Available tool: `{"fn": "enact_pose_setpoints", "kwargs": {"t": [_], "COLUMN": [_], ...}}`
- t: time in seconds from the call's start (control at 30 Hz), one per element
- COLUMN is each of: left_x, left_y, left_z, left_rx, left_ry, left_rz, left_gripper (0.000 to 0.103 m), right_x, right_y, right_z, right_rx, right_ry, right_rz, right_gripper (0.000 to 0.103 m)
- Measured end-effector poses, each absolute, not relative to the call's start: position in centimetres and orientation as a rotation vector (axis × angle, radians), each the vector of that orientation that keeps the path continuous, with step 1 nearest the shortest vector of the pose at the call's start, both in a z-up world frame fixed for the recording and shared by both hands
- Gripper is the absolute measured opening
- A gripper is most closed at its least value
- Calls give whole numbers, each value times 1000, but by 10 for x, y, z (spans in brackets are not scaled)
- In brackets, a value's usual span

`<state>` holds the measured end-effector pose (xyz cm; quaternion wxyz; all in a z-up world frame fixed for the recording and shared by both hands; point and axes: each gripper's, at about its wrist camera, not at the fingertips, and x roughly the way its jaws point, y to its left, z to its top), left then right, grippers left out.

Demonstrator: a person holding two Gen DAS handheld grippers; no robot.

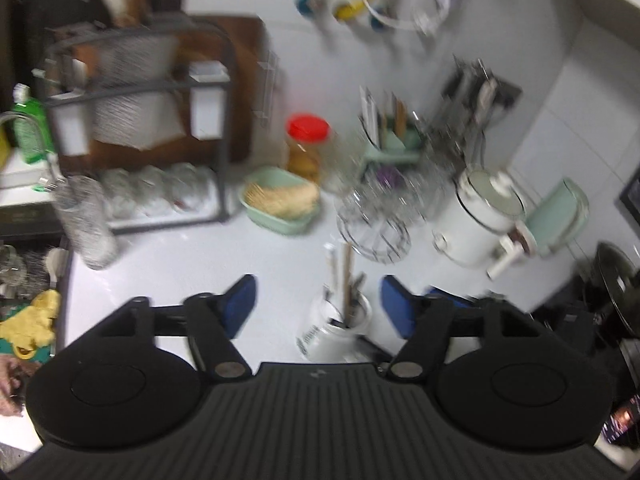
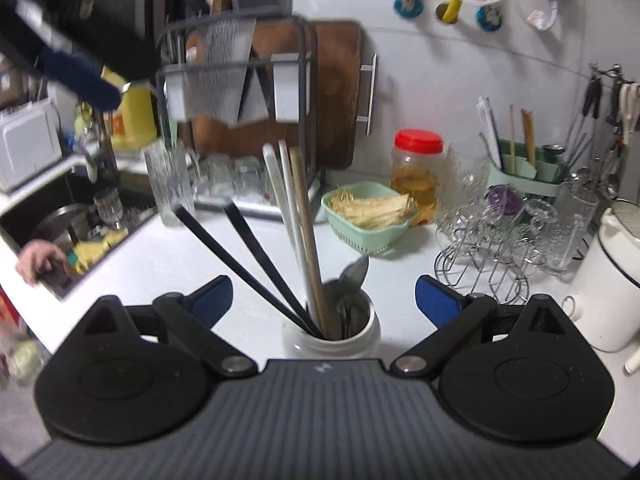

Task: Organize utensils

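Both claws gape empty. The jar (image 2: 332, 328) of utensils (image 2: 298, 236) stands dead ahead of the right claw (image 2: 324, 300), handles leaning up and left; the left claw (image 1: 318, 304) sits farther back, so the right is nearer

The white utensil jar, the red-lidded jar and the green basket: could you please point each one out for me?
white utensil jar (image 2: 370, 334): right wrist view, on its white front wall below the rim.
red-lidded jar (image 2: 419, 141): right wrist view, on the red lid.
green basket (image 2: 352, 232): right wrist view, on its front wall.
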<state>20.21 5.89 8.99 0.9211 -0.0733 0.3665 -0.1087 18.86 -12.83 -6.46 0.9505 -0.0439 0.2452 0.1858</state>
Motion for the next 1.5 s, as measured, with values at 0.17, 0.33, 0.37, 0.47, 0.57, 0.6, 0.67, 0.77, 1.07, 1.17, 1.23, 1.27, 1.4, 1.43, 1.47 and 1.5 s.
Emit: {"fn": "enact_pose_setpoints", "kwargs": {"t": [0.17, 0.33, 0.37, 0.47, 0.57, 0.6, 0.67, 0.77, 1.07, 1.17, 1.23, 1.27, 1.4, 1.43, 1.47, 1.5], "left_x": [163, 124, 117, 93, 69, 61, 48, 31, -9, -17, -21, -23, -28, -29, -29, -30], "left_y": [79, 87, 87, 87, 85, 85, 85, 84, 86, 87, 88, 88, 89, 89, 88, 88], "left_z": [97, 88, 86, 77, 69, 66, 61, 53, 30, 25, 24, 24, 26, 27, 27, 27], "left_rx": [-149, -166, -165, -152, -136, -135, -144, -150, -149, -153, -158, -158, -154, -154, -154, -152], "left_ry": [659, 626, 626, 619, 608, 606, 611, 618, 643, 649, 648, 646, 642, 640, 639, 638], "left_rz": [-146, -119, -117, -100, -81, -75, -69, -62, -39, -35, -32, -31, -30, -29, -30, -33], "left_gripper": [87, 95, 95, 95, 95, 95, 95, 95, 95, 95, 95, 95, 95, 95, 95, 95], "right_x": [157, 122, 114, 91, 72, 65, 52, 36, 1, -6, -9, -10, -11, -11, -12, -12], "right_y": [-132, -133, -133, -135, -135, -135, -134, -135, -138, -137, -135, -135, -134, -134, -133, -133], "right_z": [-25, 6, 11, 17, 16, 14, 11, 6, -7, -13, -15, -16, -17, -16, -16, -15], "right_rx": [-36, -17, -10, 23, 42, 45, 42, 45, 66, 66, 57, 57, 59, 57, 55, 52], "right_ry": [451, 401, 394, 387, 392, 394, 398, 412, 424, 436, 439, 440, 445, 442, 439, 436], "right_rz": [331, 323, 327, 330, 325, 325, 314, 300, 275, 276, 273, 275, 270, 270, 270, 270], "right_gripper": [99, 99, 99, 99, 99, 99, 99, 99, 99, 99, 99, 99, 99, 99, 99, 99]}}
